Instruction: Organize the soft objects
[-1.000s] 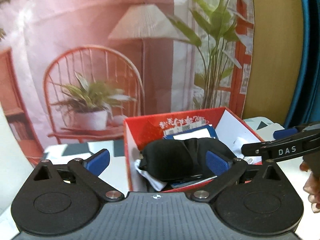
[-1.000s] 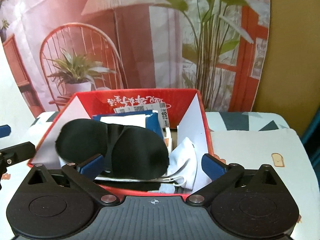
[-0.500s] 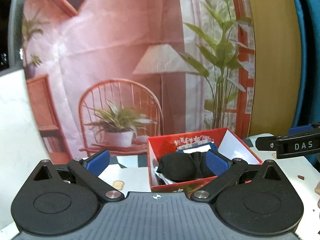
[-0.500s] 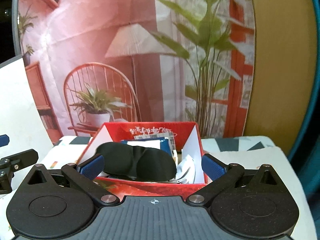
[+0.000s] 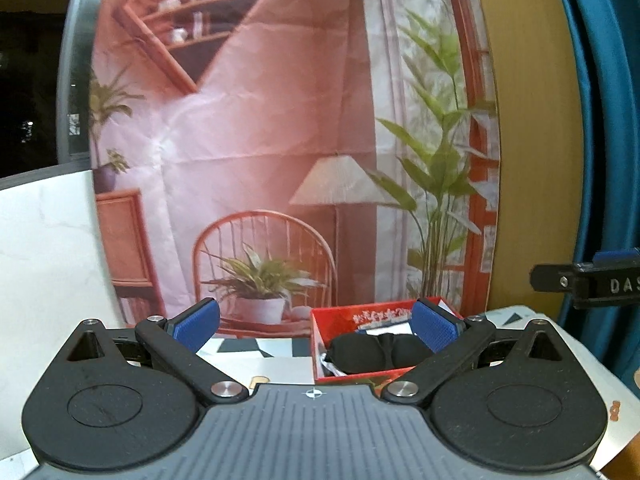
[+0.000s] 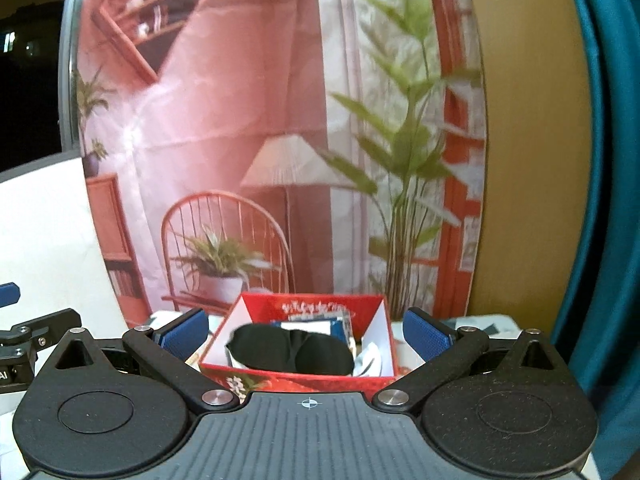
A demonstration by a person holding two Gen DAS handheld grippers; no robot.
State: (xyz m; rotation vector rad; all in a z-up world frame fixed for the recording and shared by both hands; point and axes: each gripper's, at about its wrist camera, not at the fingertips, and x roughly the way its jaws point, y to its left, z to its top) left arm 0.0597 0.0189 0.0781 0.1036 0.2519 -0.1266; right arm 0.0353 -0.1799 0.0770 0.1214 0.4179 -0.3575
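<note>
Both grippers pulled back from box (image 6: 296, 380) since last frame, we see left gripper (image 5: 316, 326) and right gripper (image 6: 306, 330) spread wide, empty, one black eye mask (image 6: 292, 350) lying in one red box on table (image 5: 256, 364), white cloth (image 6: 370, 360) beside mask.

1. My left gripper (image 5: 316, 326) is spread wide, blue pads far apart, nothing between them.
2. My right gripper (image 6: 306, 330) is spread just as wide and holds nothing.
3. Both point forward, roughly level, side by side.
4. Each one's tip shows at the edge of the other's view, well apart from it.
</note>
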